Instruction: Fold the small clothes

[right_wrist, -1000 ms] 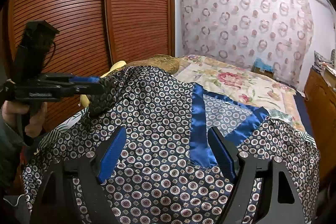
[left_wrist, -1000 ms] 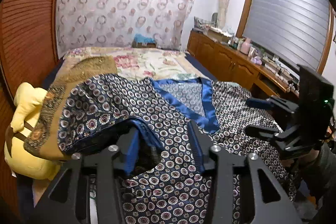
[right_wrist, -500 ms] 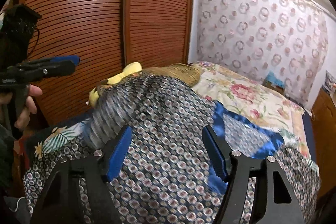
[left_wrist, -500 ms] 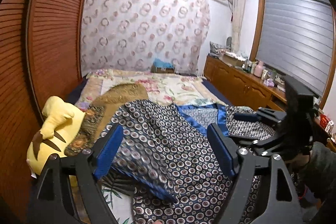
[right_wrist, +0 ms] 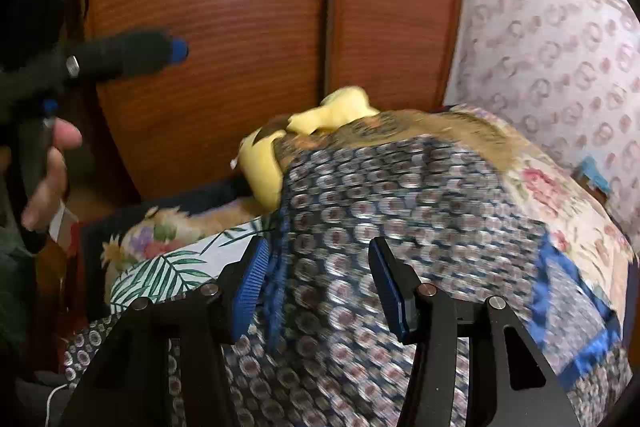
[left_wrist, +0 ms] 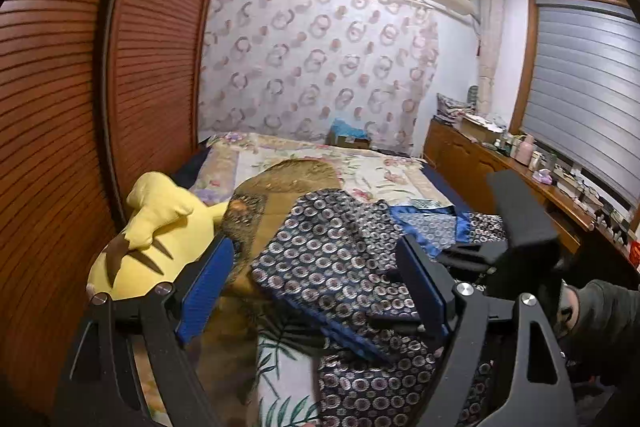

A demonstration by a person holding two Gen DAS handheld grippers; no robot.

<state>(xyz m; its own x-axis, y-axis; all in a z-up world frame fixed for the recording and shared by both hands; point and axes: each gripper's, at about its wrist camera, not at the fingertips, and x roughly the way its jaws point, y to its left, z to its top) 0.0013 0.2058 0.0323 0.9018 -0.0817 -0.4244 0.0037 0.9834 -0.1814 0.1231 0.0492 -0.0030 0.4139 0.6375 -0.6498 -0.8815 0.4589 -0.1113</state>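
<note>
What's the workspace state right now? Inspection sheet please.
Surface: bed with a floral cover.
Job's things: patterned garment with blue trim, one side folded over, lying on the bed.
Clutter: yellow plush toy and brown-gold cloth beside the garment.
Grippers: left hand-held gripper open, empty, above the garment's edge; right hand-held gripper open, empty, over the garment.
Cables: thin white wire at the right view's lower left corner.
Surroundings: slatted wooden wardrobe doors, patterned curtain, cluttered sideboard.
</note>
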